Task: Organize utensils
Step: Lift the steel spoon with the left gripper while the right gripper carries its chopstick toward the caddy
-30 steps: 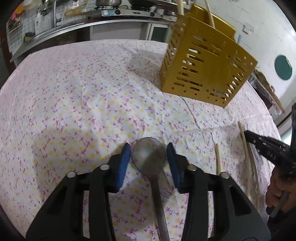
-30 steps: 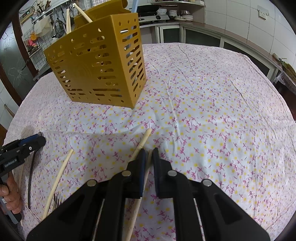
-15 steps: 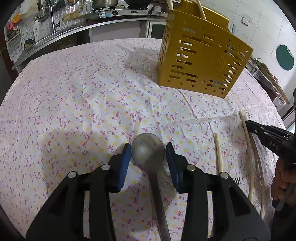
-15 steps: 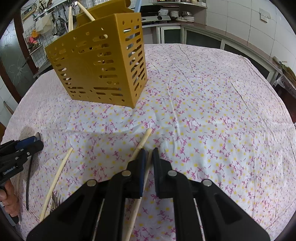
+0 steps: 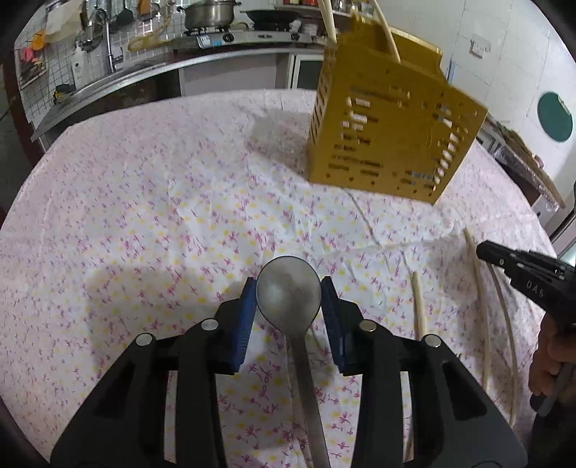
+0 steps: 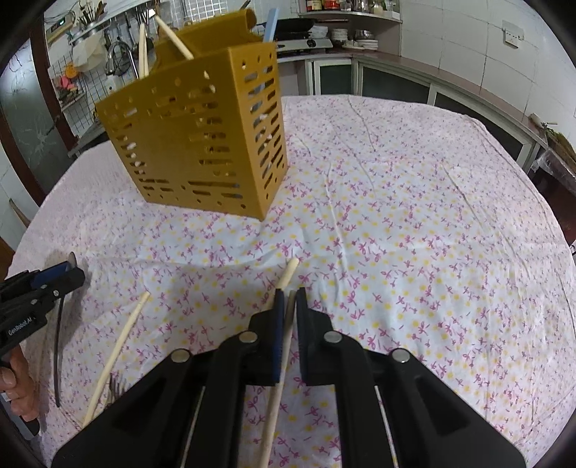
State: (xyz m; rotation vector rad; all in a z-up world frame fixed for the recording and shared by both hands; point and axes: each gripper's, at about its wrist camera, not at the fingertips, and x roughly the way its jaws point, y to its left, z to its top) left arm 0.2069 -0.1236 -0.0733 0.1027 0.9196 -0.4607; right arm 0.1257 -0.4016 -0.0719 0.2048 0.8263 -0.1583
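My left gripper (image 5: 288, 288) is shut on a metal spoon (image 5: 288, 292), its bowl clamped between the blue pads, lifted above the cloth. My right gripper (image 6: 287, 292) is shut on a pale wooden chopstick (image 6: 280, 363). A second chopstick (image 6: 287, 277) lies just beside it. A yellow perforated utensil basket (image 5: 390, 131) stands at the back of the table; it also shows in the right wrist view (image 6: 196, 136), with chopsticks (image 6: 172, 34) standing in it.
Floral tablecloth (image 6: 414, 234) covers the table. A loose chopstick (image 6: 117, 352) and a fork (image 6: 114, 387) lie at the front left of the right wrist view. More chopsticks (image 5: 417, 304) lie right of the spoon. Kitchen counter (image 5: 151, 68) behind.
Both grippers have risen and come closer to the basket. The left jaws have closed from around the spoon bowl onto it. The right stays shut on its chopstick.
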